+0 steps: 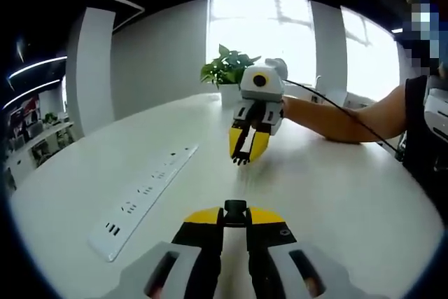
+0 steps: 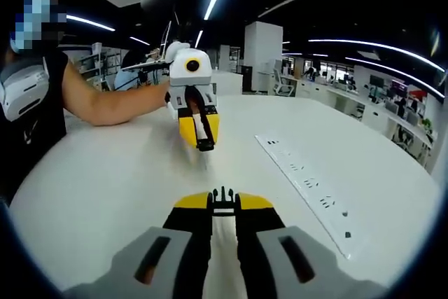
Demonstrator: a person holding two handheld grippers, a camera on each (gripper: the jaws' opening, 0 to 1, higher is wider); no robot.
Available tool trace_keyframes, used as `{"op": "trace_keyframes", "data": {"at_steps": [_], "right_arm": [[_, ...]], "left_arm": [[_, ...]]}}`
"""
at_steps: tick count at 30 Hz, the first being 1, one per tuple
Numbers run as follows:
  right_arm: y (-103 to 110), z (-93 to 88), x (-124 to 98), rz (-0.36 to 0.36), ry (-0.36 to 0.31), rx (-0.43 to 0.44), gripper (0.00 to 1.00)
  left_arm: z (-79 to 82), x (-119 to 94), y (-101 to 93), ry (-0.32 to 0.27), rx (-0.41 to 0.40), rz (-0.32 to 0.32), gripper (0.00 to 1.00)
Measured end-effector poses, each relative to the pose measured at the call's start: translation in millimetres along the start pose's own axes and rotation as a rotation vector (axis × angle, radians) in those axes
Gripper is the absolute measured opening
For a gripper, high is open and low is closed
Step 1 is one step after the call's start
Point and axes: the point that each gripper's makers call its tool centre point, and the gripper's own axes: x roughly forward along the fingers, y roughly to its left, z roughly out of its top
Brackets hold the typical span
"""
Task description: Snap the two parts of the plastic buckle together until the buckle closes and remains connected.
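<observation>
Both halves are up off the white worktop [image 1: 336, 201]. The left hand-held gripper [image 1: 236, 209] pinches the socket half [image 1: 236, 208] at bottom centre; the right hand-held gripper [image 2: 222, 197] clamps the pronged half [image 2: 222, 194]. They face each other, well apart. Best line up prongs with socket, then push straight.

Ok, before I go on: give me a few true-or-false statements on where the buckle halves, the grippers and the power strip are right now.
1. Each gripper holds one buckle half. True: the left gripper is shut on the socket half, the right gripper on the pronged half.
2. The halves are already snapped together. False: they are held well apart, facing each other.
3. A power strip lies flat on the table. True.
4. The power strip lies between the two grippers. False: it lies off to one side.
5. A potted plant stands on the table. True.
</observation>
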Motion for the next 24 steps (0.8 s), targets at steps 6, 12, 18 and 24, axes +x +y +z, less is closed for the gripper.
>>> {"op": "trace_keyframes", "data": {"at_steps": [6, 12, 18, 24], "right_arm": [[1, -0.8, -2, -0.009, -0.001, 0.001, 0.11], [7, -0.7, -2, -0.008, -0.001, 0.003, 0.11], [17, 1.8, -2, -0.005, -0.008, 0.0, 0.11], [30, 6.0, 0, -0.004, -0.016, 0.002, 0.11]], "left_arm": [[1.6, 0, -1.5, -0.002, 0.007, -0.002, 0.11], [-0.2, 1, -5.2, 0.003, 0.009, -0.005, 0.11], [0.2, 1, -17.1, -0.001, 0.007, -0.008, 0.11], [-1.8, -2, -28.0, 0.004, 0.005, -0.01, 0.11]]}}
